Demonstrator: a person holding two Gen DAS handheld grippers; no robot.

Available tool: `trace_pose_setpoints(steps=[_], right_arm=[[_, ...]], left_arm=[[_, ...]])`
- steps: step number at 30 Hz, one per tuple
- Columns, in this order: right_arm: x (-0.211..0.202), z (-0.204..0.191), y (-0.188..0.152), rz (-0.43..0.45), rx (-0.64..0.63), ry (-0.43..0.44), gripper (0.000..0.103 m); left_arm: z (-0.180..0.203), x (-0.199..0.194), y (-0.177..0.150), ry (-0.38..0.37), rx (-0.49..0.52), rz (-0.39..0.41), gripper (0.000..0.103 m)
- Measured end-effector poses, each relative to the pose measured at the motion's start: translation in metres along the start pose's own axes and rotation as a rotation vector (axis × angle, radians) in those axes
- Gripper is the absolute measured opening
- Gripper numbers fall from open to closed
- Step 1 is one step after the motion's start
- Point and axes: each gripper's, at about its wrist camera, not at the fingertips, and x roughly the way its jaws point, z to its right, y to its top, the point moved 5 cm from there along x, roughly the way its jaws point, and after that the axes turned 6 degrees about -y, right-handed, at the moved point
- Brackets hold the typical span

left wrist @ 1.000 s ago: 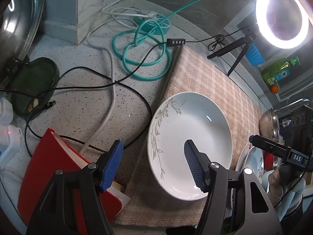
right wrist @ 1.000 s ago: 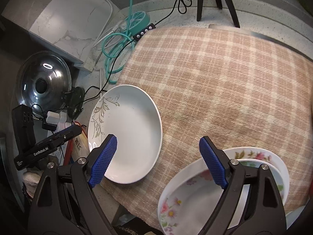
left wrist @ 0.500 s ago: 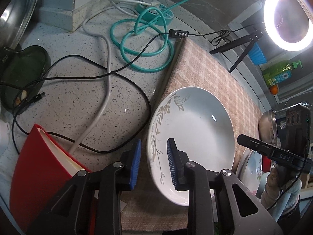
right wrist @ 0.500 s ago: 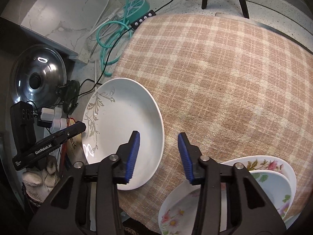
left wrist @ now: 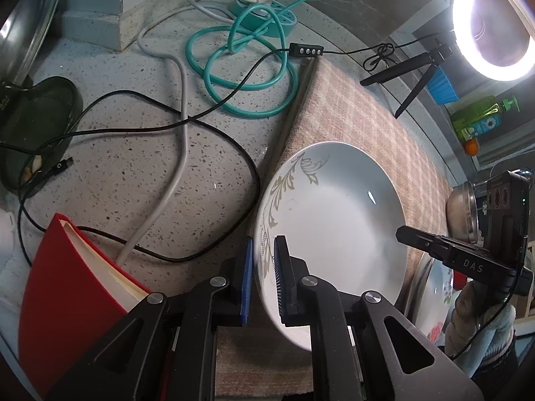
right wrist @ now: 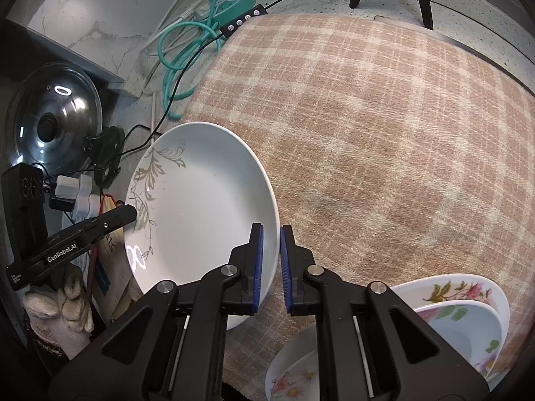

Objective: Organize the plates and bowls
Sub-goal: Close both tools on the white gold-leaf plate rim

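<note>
Right wrist: plate (right wrist: 200,207) rim between jaws.

A white plate (left wrist: 337,220) with a grey-gold leaf spray along one side of its rim sits at the edge of the checked cloth (right wrist: 384,133), shallow and empty. Both grippers clamp its rim on opposite sides. Near it, at the cloth's near corner, floral dishes (right wrist: 468,317) lie stacked, pink and green flowers on white; their count cannot be told.
</note>
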Motion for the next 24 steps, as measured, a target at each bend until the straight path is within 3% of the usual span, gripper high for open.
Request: trace_pose_setpoints(steps=[5, 24], right_arm=[[0.0, -0.002, -0.001, 0.007, -0.007, -0.029, 0.01], [-0.025, 0.011, -0.005, 0.035, 0.081, 0.019, 0.01]], left_arm=[[-0.001, -0.001, 0.0, 0.001, -0.007, 0.004, 0.011], [0.021, -0.007, 0.002, 0.0, 0.016, 0.024, 0.011]])
